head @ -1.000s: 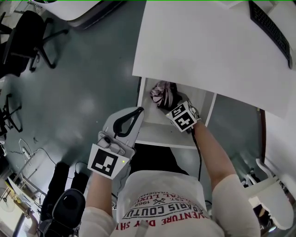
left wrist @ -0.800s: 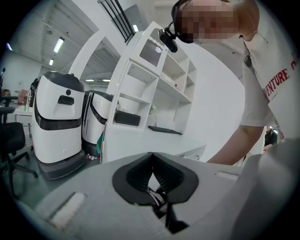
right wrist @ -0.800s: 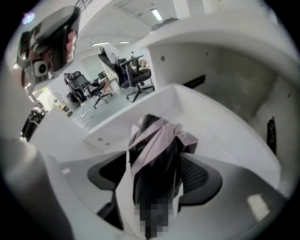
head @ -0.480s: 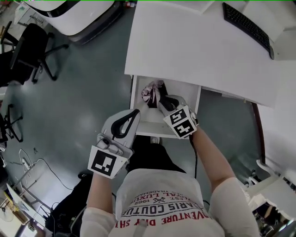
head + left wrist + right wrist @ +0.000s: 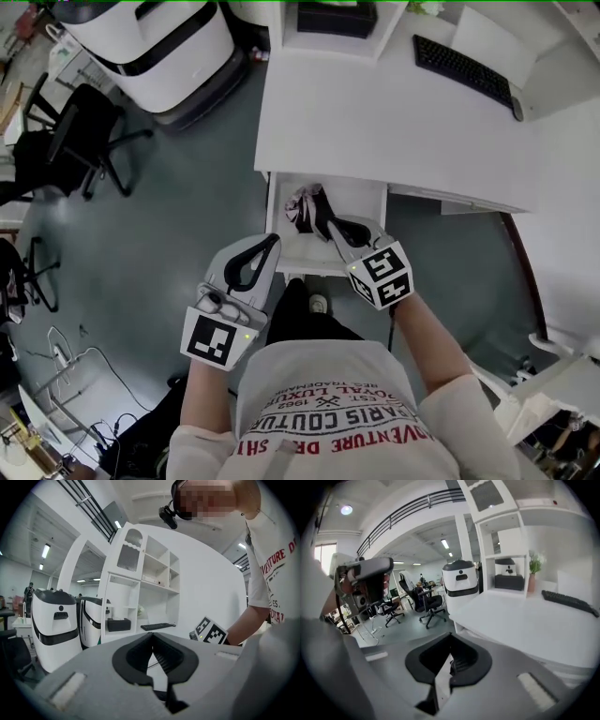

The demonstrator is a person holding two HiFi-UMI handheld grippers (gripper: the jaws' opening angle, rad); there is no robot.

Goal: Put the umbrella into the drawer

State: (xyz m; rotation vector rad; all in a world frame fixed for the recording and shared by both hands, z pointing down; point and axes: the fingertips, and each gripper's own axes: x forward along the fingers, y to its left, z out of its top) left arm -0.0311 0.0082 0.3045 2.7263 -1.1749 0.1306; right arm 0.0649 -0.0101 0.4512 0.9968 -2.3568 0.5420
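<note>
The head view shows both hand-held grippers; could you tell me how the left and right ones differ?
The left hand-held gripper sits off the front left corner of the open drawer, over the floor; the right hand-held gripper reaches over the drawer, close to the umbrella inside. The left points up and rightward in the picture, the right up and leftward. The right one's jaws have just been closing, on nothing. Both are shut and empty.
</note>
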